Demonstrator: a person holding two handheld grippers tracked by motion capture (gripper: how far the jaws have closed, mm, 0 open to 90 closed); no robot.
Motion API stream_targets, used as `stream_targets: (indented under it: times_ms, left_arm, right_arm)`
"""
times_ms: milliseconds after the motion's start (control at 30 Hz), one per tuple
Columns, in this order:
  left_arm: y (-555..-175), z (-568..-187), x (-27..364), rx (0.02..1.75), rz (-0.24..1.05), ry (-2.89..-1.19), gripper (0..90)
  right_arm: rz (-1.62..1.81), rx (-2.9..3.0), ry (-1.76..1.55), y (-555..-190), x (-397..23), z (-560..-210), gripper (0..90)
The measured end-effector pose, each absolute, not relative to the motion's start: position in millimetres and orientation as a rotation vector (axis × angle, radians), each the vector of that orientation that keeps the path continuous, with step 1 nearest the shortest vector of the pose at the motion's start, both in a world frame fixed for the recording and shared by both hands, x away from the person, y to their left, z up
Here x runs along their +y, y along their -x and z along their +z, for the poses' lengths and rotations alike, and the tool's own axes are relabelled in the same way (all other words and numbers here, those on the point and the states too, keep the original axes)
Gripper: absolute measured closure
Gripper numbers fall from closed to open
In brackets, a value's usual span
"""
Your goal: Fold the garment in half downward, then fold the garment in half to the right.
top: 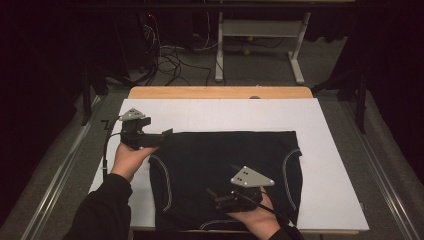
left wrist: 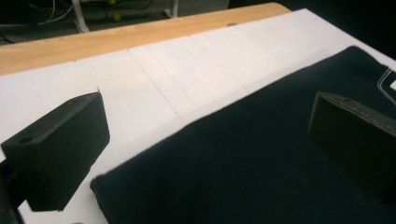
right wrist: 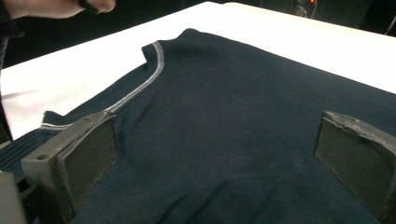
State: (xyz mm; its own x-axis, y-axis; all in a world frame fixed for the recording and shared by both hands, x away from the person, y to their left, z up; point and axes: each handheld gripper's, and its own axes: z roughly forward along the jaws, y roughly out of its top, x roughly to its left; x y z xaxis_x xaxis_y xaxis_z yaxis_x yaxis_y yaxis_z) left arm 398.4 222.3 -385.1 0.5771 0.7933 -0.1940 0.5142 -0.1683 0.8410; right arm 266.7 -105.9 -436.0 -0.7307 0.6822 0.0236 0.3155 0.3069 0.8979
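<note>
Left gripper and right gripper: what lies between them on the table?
In the high view, just the flat dark garment lies between the left gripper and right gripper; nothing else rests on that stretch.

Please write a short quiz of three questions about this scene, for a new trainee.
1. True or false: the left gripper holds the dark garment clamped between its jaws.
2. Which surface lies directly under the garment? A. bare wooden tabletop B. white board C. grey carpet
3. Fill in: the right gripper hovers over the garment's ____ edge, the one closest to the person.

Key:
1. False. In the left gripper view both jaws stand wide apart at the garment's far left corner, with nothing between them.
2. B
3. Near. Its jaws are open too.
</note>
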Motion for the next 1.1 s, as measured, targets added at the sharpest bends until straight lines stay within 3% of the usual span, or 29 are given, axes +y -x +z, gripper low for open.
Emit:
stream_targets:
  times_ms: [300,1100]
  left_arm:
    - [-415.6,-381.0,224.7,1.063,0.323,-1.823,0.0]
    - [-433.0,-462.2,262.6,1.289,0.252,-1.839,0.0]
  right_arm:
    - [1.440,2.264,-0.844,-255.2,-77.2,-434.2,0.0]
    - [1.411,2.408,-0.749,-249.6,-18.4,-454.6,0.0]
